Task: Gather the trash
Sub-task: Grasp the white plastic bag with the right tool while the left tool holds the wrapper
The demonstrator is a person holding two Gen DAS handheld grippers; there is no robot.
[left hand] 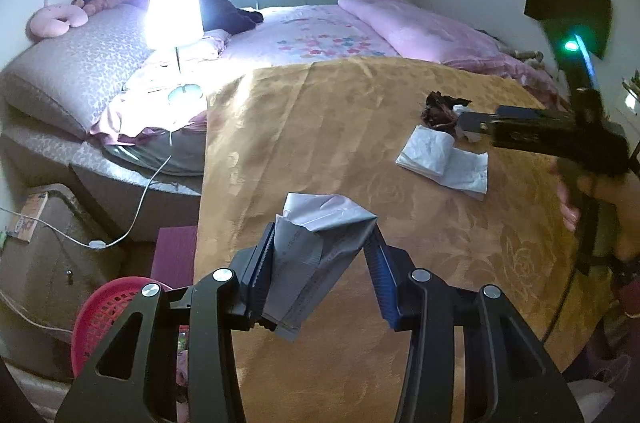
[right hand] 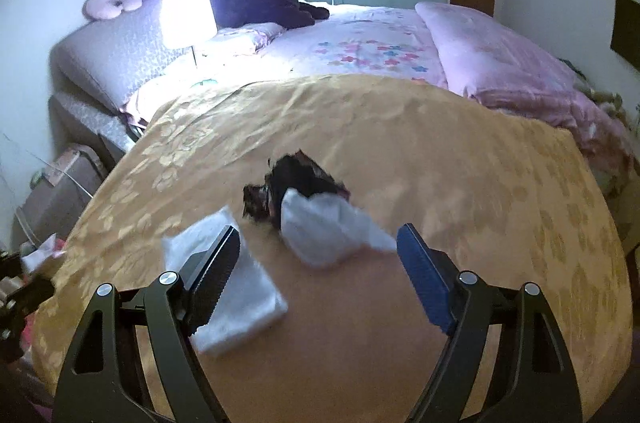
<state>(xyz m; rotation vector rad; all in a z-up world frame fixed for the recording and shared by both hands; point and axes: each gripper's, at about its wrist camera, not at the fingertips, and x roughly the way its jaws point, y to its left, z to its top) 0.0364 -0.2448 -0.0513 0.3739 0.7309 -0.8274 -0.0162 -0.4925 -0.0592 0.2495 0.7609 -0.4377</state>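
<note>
My left gripper [left hand: 324, 247] is shut on a crumpled silver foil wrapper [left hand: 320, 223], held above the near part of the gold-clothed table [left hand: 320, 127]. In the right wrist view my right gripper [right hand: 320, 237] stands open low over the table [right hand: 440, 159]. A crumpled white tissue [right hand: 320, 227] lies between its fingers, and the pads do not press on it. Just beyond that tissue is a dark crumpled wrapper [right hand: 296, 179]. A flat folded tissue [right hand: 240, 303] lies under its left finger. The left wrist view shows the right gripper [left hand: 470, 127], blurred, at the dark wrapper [left hand: 440, 107], with the folded tissue [left hand: 444, 159] beside it.
A red mesh basket [left hand: 108, 307] stands on the floor left of the table, by a purple stool [left hand: 176, 251]. Beyond the table is a bed with a pink quilt [left hand: 420, 27] and a lit lamp [left hand: 174, 11]. A white cable [left hand: 132, 223] hangs over a brown box [left hand: 44, 243].
</note>
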